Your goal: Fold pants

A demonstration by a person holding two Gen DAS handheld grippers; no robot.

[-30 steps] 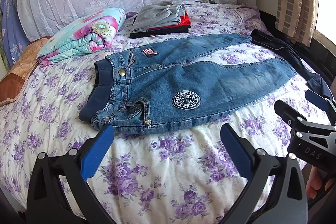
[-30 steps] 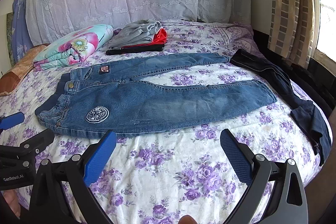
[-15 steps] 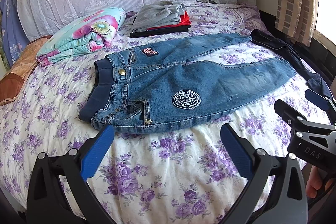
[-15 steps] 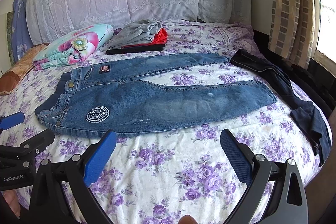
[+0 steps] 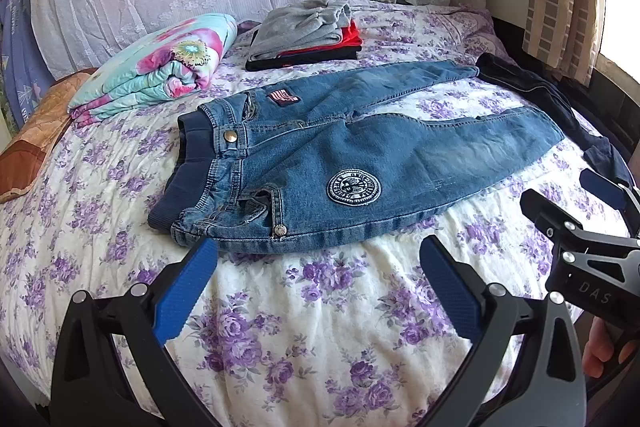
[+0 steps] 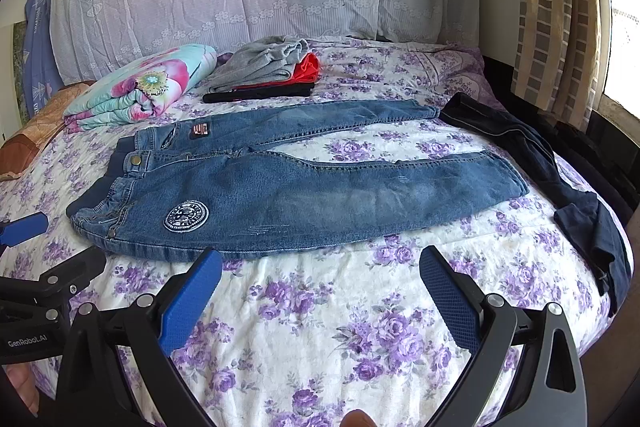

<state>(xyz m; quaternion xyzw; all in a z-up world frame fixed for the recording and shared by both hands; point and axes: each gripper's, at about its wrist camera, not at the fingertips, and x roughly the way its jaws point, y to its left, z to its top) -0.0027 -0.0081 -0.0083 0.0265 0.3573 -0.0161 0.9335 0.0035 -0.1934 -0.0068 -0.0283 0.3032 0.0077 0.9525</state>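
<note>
Across the last second nothing shifted: your left tool (image 5: 316, 267) held the same station over the floral bedspread (image 5: 320, 327), jaws spread wide apart and gripping nothing, just short of the waistband corner of the jeans (image 5: 360, 155). The jeans lay in the same pose as in the earlier frames, flat and unfolded on the bed, navy ribbed waistband (image 5: 180, 179) toward the left, round patch (image 5: 354, 189) on the near leg, and the two legs running rightward with a gap of bedspread showing between them. Beyond them, the rolled floral blanket (image 5: 160, 67) and the folded clothes stack (image 5: 308, 35) sat undisturbed near the headboard cover. Further right, the dark garment (image 6: 560, 179) trailed off the bed edge, its upper end just beside the far leg's hem. Your right tool (image 6: 320, 271) likewise held its position, jaws fully apart and empty, facing the near leg's lower edge. Because neither tool had closed on fabric, judge the fold as not yet begun. The likely first step was to bring one leg over the other; the waistband corner and the near hem appeared the most accessible grasp points.
</note>
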